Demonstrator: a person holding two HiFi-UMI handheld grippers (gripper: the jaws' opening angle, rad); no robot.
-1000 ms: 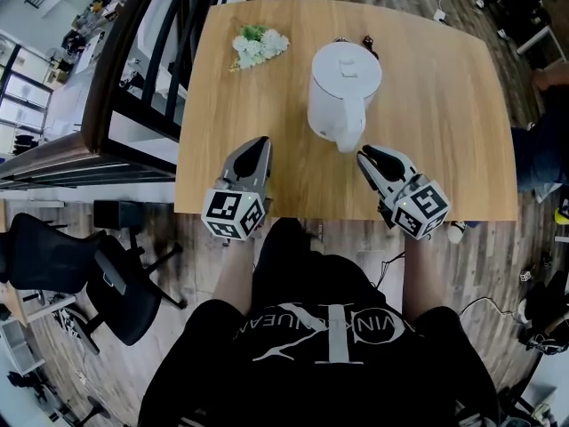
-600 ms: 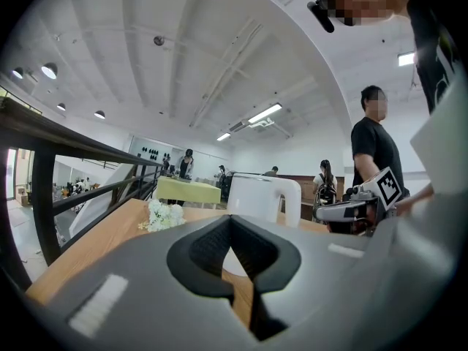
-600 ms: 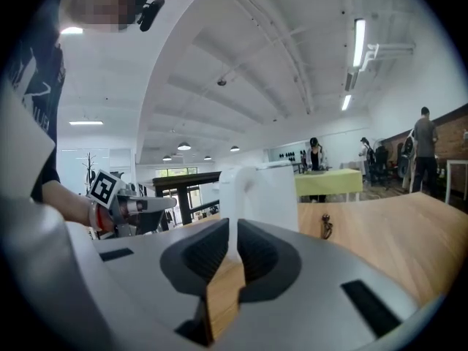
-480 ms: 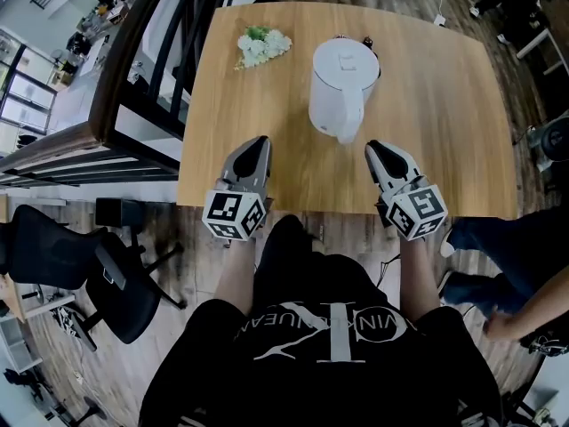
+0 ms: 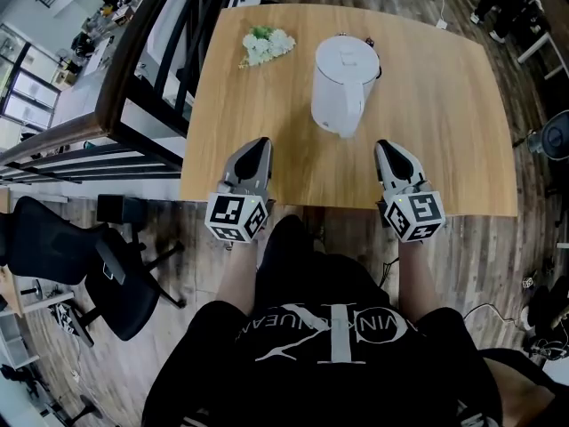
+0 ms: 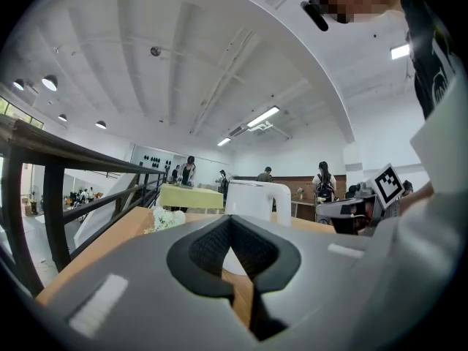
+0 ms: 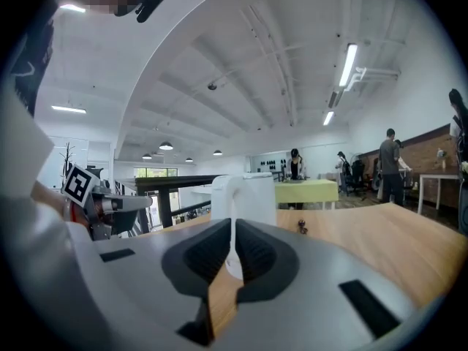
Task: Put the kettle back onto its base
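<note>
White kettle [image 5: 345, 71] stands upright on the wooden table [image 5: 444, 123], untouched.
Left gripper [image 5: 260, 141] has its jaws together, empty; right gripper [image 5: 385, 144] has jaws just closed, empty, both short of the kettle.

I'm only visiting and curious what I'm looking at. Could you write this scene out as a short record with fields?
Surface: wooden table
Main item: white kettle, upright, handle toward the person, untouched
Kettle base: cannot be made out
Also there: white flowers, left of the kettle
Left hand-held gripper: shut, empty, at the near edge
Right hand-held gripper: jaws have just been closing, now shut, nothing between them
</note>
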